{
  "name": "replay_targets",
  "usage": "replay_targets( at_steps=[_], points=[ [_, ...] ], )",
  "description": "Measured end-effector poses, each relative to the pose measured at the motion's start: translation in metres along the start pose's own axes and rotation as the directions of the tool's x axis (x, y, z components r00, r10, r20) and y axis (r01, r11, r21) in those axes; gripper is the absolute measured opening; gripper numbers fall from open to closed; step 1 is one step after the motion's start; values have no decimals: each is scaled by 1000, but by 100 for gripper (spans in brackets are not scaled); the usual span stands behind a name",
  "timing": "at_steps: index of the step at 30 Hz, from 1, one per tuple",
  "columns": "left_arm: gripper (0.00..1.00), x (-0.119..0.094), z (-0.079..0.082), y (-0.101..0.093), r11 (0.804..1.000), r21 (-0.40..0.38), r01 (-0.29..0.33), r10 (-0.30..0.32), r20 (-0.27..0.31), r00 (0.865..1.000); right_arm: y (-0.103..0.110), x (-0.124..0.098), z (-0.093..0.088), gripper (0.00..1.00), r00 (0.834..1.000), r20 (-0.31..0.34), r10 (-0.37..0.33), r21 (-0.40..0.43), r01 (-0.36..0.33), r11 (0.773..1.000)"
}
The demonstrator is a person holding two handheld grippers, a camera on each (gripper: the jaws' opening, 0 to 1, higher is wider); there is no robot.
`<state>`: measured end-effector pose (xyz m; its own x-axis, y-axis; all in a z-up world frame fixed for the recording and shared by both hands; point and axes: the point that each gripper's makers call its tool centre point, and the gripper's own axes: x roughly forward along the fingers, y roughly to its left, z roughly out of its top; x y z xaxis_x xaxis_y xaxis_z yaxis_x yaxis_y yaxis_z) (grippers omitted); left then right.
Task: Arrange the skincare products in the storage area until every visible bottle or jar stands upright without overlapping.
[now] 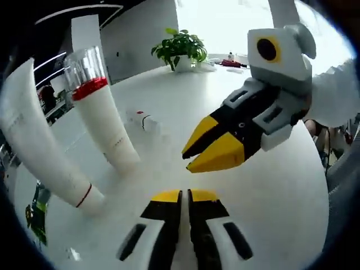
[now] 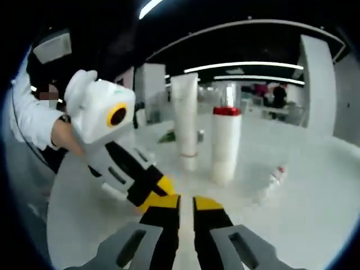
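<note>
The round white table (image 1: 281,185) carries three skincare items.

**Tall white tube with a thin red line near its base.** It stands upright on its cap. In the left gripper view (image 1: 39,152) it lies at 9 o'clock, leaning with the lens distortion. In the right gripper view (image 2: 185,121) it stands at 12 o'clock.

**White tube with a red band and a clear cap.** It also stands upright, just beside the first tube and apart from it. The left gripper view (image 1: 104,118) places it at 10 o'clock; the right gripper view (image 2: 226,143) places it at 1 o'clock. Fine print runs along its body; the text is too small to read.

**Small white bottle with a red mark.** It lies on its side on the tabletop. It appears blurred at centre left in the left gripper view (image 1: 145,121) and at 3 o'clock in the right gripper view (image 2: 271,181).

**Left gripper** (image 1: 184,197): yellow-tipped jaws closed together, nothing between them.

**Right gripper** (image 2: 187,203): jaws pressed together with only a narrow slit, empty.

A potted green plant (image 1: 180,49) sits at the table's far edge, 12 o'clock in the left gripper view.
</note>
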<state>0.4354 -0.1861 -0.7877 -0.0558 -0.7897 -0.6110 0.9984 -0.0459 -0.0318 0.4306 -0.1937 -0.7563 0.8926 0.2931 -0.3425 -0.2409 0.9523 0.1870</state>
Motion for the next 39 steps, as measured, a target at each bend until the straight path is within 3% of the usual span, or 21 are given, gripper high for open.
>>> replay_targets(
  at_steps=[2, 3, 7, 11, 18, 27, 39],
  points=[
    [12, -9, -6, -16, 995, -88, 50, -49, 18, 999, 9, -5, -11, 1, 1000, -1, 21, 54, -21, 998],
    [13, -16, -8, -28, 985, -134, 108, -104, 35, 994, 12, -9, -17, 2, 1000, -7, 13, 33, -13, 999],
    [16, -42, -8, -26, 988, -149, 49, -38, 79, 996, 21, -17, -22, 1, 1000, 23, -5, 79, 3, 997],
    [15, -52, -3, -22, 988, -156, 18, -4, 90, 996, 21, -17, -7, 0, 997, 72, -37, 137, 27, 990],
    [15, -74, 15, -20, 990, -138, -26, 44, 132, 990, 25, -15, 14, 4, 996, 76, -48, 62, 43, 997],
    [18, -100, 25, -16, 987, -134, -84, 105, 157, 982, 26, -23, 43, 10, 991, 104, -84, -21, 87, 996],
    [30, -121, 29, -26, 987, -116, -112, 129, 157, 979, 3, -41, 60, 25, 983, 113, -145, -139, 160, 977]
  ],
)
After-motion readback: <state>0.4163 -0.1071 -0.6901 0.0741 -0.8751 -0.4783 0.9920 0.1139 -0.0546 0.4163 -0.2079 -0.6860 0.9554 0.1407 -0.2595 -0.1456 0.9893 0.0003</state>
